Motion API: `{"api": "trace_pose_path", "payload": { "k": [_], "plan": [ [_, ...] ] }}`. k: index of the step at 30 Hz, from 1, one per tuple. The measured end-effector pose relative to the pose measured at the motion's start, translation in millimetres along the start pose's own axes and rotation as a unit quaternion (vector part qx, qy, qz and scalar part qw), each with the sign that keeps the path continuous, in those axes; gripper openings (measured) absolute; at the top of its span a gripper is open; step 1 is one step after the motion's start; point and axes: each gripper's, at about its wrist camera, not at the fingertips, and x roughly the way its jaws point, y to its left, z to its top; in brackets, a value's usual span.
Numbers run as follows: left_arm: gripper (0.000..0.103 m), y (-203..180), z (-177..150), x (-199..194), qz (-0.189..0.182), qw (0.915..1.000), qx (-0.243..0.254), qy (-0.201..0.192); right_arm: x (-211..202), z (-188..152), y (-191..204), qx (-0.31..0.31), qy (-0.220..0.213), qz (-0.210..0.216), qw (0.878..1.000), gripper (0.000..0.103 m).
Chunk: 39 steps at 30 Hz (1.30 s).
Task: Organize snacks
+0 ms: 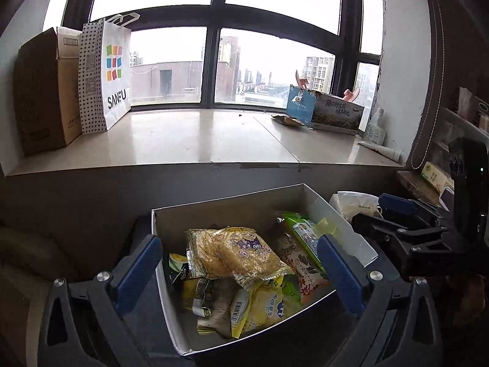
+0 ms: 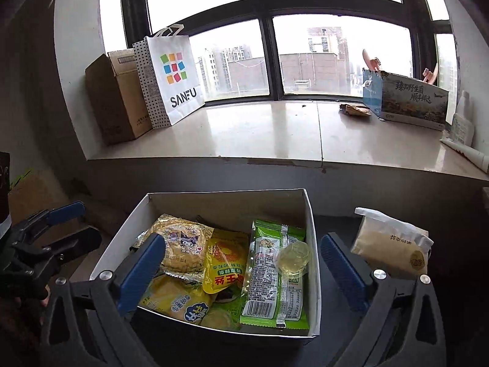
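Observation:
A white cardboard box [image 1: 354, 238] [image 2: 313, 244] on a dark surface holds several snack packets: yellow cake packs [image 1: 235, 252] [image 2: 183, 244], a yellow pouch [image 2: 227, 263], a green packet [image 2: 275, 275] and a small clear jelly cup [image 2: 292, 258]. A white and tan bag [image 2: 394, 244] [image 1: 354, 203] lies outside, right of the box. My left gripper [image 1: 238, 272] is open and empty, fingers straddling the box. My right gripper [image 2: 241, 272] is open and empty over the box's front. Each gripper shows in the other view: the right [image 1: 403, 217], the left [image 2: 55, 223].
A stone window sill [image 1: 195, 140] [image 2: 259, 134] runs behind the box. On it stand a brown carton [image 1: 45, 91], a white SANFU paper bag [image 1: 107, 73] [image 2: 171, 73], a printed blue box [image 1: 327, 110] [image 2: 409, 101], a crumpled wrapper [image 2: 356, 110] and a white bottle [image 1: 376, 128].

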Motion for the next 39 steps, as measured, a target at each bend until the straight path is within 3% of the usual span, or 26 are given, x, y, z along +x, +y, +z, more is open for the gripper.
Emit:
{"api": "trace_pose_path", "payload": {
  "k": [4,8,10,13,17,21,25,30,39],
  "plan": [
    [0.103,-13.9,-8.5,-41.3,0.026,0.9993,-0.003,-0.028,-39.7,-11.3,24.3,-0.048,-0.040,-0.019,0.998,0.103],
    [0.103,-18.7,-13.7,-88.1,-0.010,0.9979,-0.026,-0.058,-78.8,-22.3,34.5,-0.045,-0.059,-0.016,0.997,0.103],
    [0.103,-23.2,-18.4,-108.9,-0.009,0.9973,-0.029,-0.067,-94.5,-28.5,36.0,-0.030,-0.058,-0.026,0.998,0.103],
    [0.103,-29.8,-28.1,-131.4,0.013,0.9975,-0.029,-0.063,-114.8,-41.3,37.8,-0.016,-0.050,-0.025,0.998,0.103],
    [0.103,-36.5,-41.4,-151.2,-0.009,0.9991,-0.027,-0.031,-140.4,-58.3,44.9,-0.012,-0.038,-0.043,0.998,0.103],
    [0.103,-49.1,-61.7,-171.0,-0.007,0.9995,-0.026,-0.019,-176.2,-75.2,50.1,0.016,-0.049,-0.046,0.998,0.103],
    [0.103,-59.2,-76.2,-182.8,-0.014,0.9995,-0.025,-0.015,-194.7,-95.1,55.9,0.032,-0.047,-0.017,0.998,0.103],
    [0.103,-64.5,-79.7,-181.6,-0.012,0.9998,-0.016,-0.007,-197.8,-100.5,67.0,0.011,-0.045,-0.030,0.998,0.103],
    [0.103,-61.5,-82.5,-177.4,-0.010,0.9999,-0.014,0.000,-196.6,-105.5,58.0,0.025,-0.034,-0.031,0.999,0.103]
  ]
}}
